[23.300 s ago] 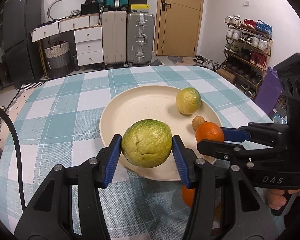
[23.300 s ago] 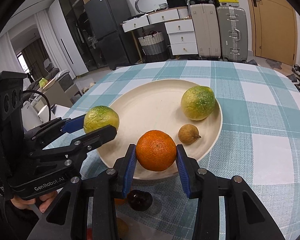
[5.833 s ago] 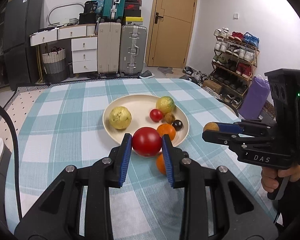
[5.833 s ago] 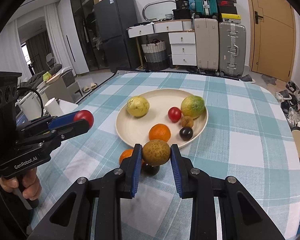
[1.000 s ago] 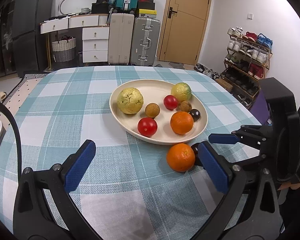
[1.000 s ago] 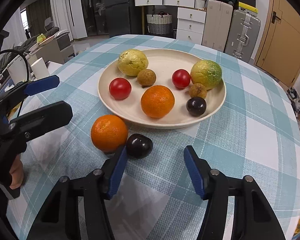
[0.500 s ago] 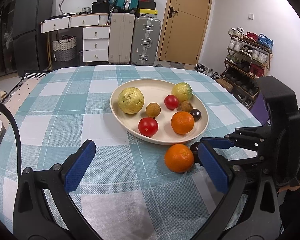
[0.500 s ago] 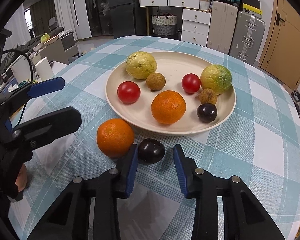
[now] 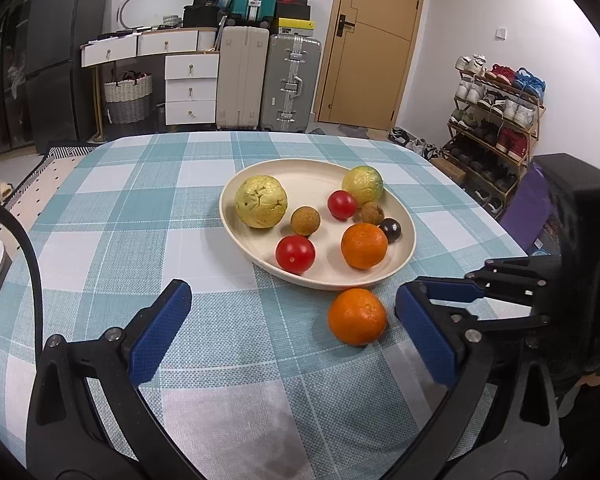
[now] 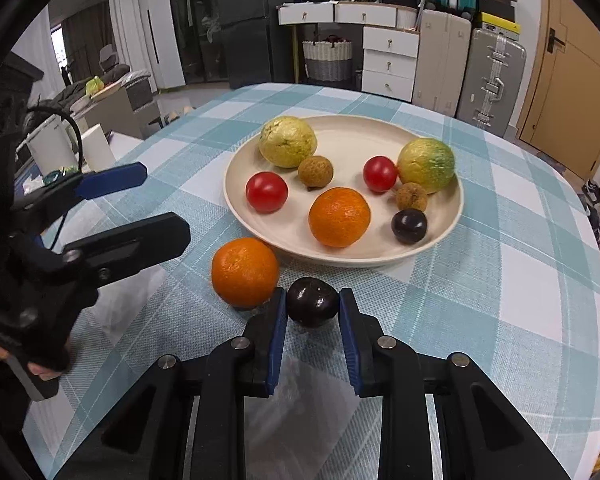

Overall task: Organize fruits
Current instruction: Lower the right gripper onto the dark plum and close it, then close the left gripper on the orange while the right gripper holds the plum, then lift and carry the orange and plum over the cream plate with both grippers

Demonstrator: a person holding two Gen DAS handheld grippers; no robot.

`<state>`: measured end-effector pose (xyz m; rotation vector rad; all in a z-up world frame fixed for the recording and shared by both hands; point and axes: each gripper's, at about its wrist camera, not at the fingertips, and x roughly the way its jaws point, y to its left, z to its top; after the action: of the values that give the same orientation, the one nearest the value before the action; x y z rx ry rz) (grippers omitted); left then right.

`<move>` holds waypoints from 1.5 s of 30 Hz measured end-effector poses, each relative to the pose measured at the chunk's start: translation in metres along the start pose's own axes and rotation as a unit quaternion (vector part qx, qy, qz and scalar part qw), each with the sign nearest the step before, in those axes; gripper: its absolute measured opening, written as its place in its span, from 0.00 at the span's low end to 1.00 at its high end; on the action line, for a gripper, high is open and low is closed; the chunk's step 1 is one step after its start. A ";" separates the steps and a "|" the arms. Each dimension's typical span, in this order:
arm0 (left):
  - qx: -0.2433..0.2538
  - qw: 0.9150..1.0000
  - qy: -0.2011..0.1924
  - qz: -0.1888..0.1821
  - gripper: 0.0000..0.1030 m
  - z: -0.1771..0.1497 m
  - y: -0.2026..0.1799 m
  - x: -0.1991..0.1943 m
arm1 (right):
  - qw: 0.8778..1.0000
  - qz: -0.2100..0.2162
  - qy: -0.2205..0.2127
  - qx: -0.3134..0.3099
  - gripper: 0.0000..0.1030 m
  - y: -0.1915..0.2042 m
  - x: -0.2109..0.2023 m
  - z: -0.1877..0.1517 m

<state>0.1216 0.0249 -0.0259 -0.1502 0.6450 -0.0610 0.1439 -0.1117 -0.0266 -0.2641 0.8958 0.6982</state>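
Observation:
A cream plate [image 9: 404, 256] [image 10: 448, 236] on the checked tablecloth holds several fruits: two yellow-green ones, two red tomatoes, an orange, two brown longans and a dark plum. A loose orange [image 9: 357, 316] [image 10: 245, 272] lies on the cloth by the plate's near rim. My right gripper [image 10: 312, 304] is shut on a second dark plum [image 10: 312, 302] on the cloth beside that orange. My left gripper [image 9: 292, 320] is wide open and empty, with the loose orange between its jaws, nearer the right one. The held plum is hidden in the left wrist view.
The table edge curves round on all sides. Suitcases [image 9: 290, 80], a drawer unit [image 9: 190, 88] and a shoe rack [image 9: 496, 120] stand beyond the table. A low side table with white cups [image 10: 52, 152] stands off the table's left.
My right gripper has closed from open onto the dark plum beside the loose orange. My left gripper has stayed wide open and has edged closer to the orange.

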 end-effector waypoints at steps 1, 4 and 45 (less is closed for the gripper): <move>0.002 1.000 -0.001 -0.001 0.99 0.000 -0.001 -0.001 | 1.000 0.000 -0.006 0.006 0.26 -0.002 -0.005 -0.002; 0.011 1.000 0.003 -0.003 0.99 0.000 -0.005 0.000 | 0.999 0.000 -0.025 0.028 0.26 -0.008 -0.021 -0.008; 0.027 0.995 0.084 -0.054 0.36 -0.001 -0.033 0.024 | 0.994 -0.008 -0.080 0.075 0.26 -0.026 -0.062 -0.015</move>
<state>0.1403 -0.0105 -0.0359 -0.1296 0.8026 -0.1974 0.1248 -0.1658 0.0107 -0.0804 0.7876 0.6238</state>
